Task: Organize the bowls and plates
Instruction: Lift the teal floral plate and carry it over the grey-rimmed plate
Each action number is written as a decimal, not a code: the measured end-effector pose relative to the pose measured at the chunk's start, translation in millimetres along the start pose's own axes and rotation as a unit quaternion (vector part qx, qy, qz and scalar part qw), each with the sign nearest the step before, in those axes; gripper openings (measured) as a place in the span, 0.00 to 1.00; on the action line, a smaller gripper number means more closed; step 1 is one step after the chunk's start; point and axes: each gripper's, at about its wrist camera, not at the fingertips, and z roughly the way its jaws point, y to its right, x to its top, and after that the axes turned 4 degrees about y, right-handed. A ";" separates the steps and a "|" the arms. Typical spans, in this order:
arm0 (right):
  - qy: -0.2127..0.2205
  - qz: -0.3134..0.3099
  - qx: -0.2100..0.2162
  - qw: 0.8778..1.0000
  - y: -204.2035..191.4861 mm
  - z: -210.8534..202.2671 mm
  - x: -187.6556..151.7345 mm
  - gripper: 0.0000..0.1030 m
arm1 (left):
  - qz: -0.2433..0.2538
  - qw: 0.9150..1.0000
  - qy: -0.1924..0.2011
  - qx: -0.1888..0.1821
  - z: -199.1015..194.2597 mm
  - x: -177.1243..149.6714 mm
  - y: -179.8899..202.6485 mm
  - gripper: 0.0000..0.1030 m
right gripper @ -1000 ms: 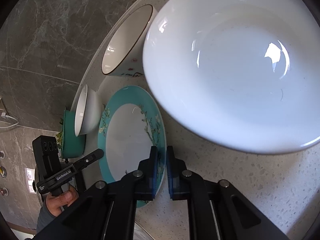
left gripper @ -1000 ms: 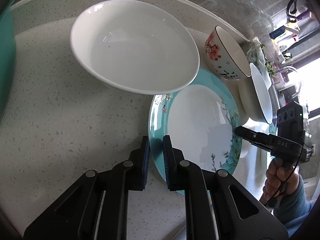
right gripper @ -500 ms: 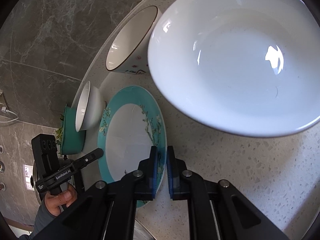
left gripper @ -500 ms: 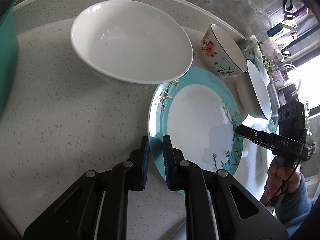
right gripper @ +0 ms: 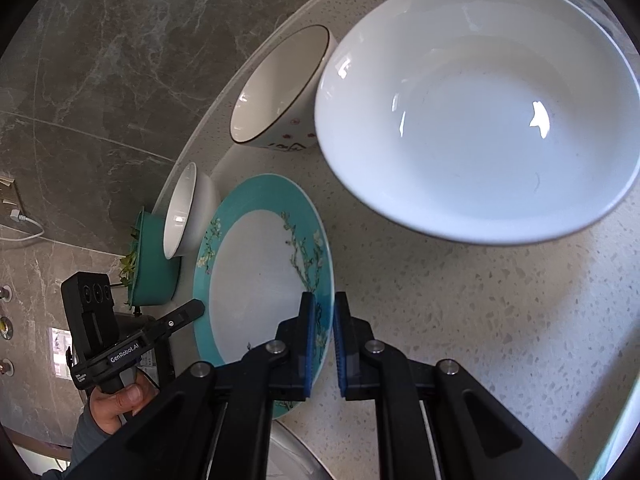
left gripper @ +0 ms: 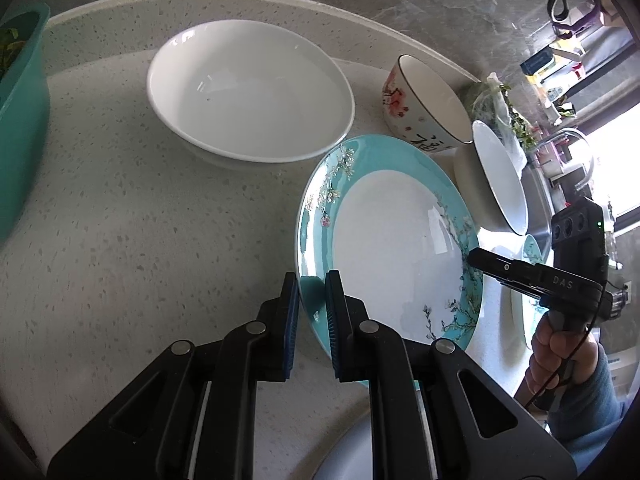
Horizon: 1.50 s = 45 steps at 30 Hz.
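Note:
A teal-rimmed floral plate (left gripper: 392, 248) is held off the speckled counter (left gripper: 120, 220). My left gripper (left gripper: 312, 292) is shut on its near rim. My right gripper (right gripper: 323, 320) is shut on the opposite rim of the plate (right gripper: 256, 272). A large white bowl (left gripper: 248, 88) sits on the counter beyond the plate; it also shows in the right wrist view (right gripper: 476, 132). A floral cup-shaped bowl (left gripper: 424, 104) and a small white bowl (left gripper: 496, 176) stand further right.
A teal basin (left gripper: 20, 120) with greens is at the left counter edge. A second teal plate (left gripper: 532, 248) peeks out near the sink (left gripper: 540, 200). A grey marble wall (right gripper: 120, 60) backs the counter. A pale rounded object (left gripper: 352, 460) lies below the grippers.
Both grippers have carried the teal plate back from the white bowl; the bowl looks smaller and further off, and the plate no longer tucks under its rim.

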 end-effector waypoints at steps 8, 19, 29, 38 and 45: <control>0.009 -0.010 0.006 1.000 -10.5 -19.3 -11.4 0.10 | 0.004 1.000 0.015 -0.003 -27.8 -15.2 13.8 0.11; 0.020 -0.026 0.010 0.999 -27.2 -54.6 -46.1 0.11 | 0.021 0.999 0.033 -0.008 -80.8 -59.3 33.2 0.11; 0.013 -0.028 0.007 0.999 -36.7 -69.1 -86.0 0.11 | 0.023 0.999 0.031 -0.010 -115.1 -116.1 37.5 0.11; -0.007 -0.022 -0.002 1.000 -30.5 -69.4 -119.4 0.11 | 0.030 0.999 0.019 -0.002 -124.9 -160.1 35.3 0.11; -0.023 -0.025 -0.018 0.999 -26.5 -67.0 -139.0 0.11 | 0.037 0.999 0.007 0.005 -111.6 -183.1 32.4 0.11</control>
